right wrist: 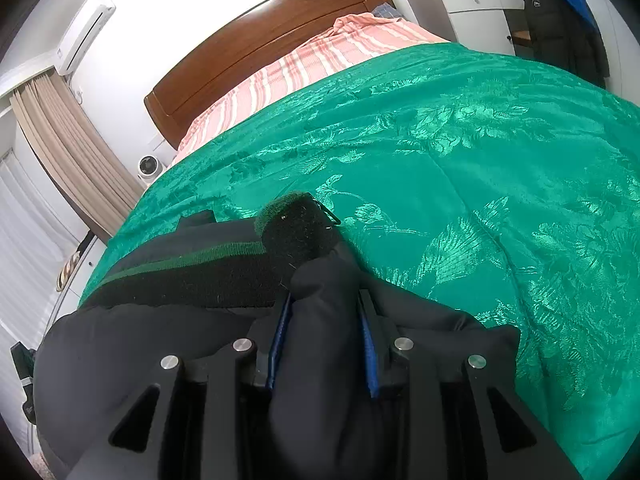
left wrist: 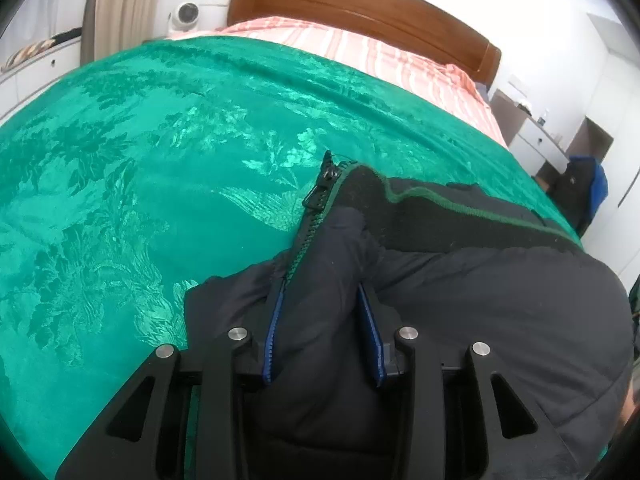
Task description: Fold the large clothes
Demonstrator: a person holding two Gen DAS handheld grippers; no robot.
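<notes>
Together we count one dark jacket [left wrist: 460, 292] lying on one green bedspread [left wrist: 140, 168], two grippers, one wooden headboard [left wrist: 360, 4], one striped pink sheet [left wrist: 360, 48] and one small white fan [left wrist: 186, 16]. Our left gripper [left wrist: 324, 300] tilts down toward the bed, its blue pads [left wrist: 274, 336] partly apart with a thick fold of the jacket bunched between them; whether the pads truly press on the cloth we cannot tell. Our right gripper [right wrist: 325, 312] tilts down likewise, its pads [right wrist: 368, 344] partly apart around another bunched fold near the black knit collar [right wrist: 296, 236], and again we cannot tell whether that fold is gripped. The jacket sits at the near edge of the bed, stretched between the two grippers. Only the left wrist view shows the green-toothed zipper [left wrist: 316, 216] running up to its pull. Only the right wrist view shows the air conditioner [right wrist: 86, 36] on the wall, the beige curtain's [right wrist: 76, 152] full drop, and another dark coat [right wrist: 560, 20] hanging beside the white drawers [right wrist: 476, 8].
</notes>
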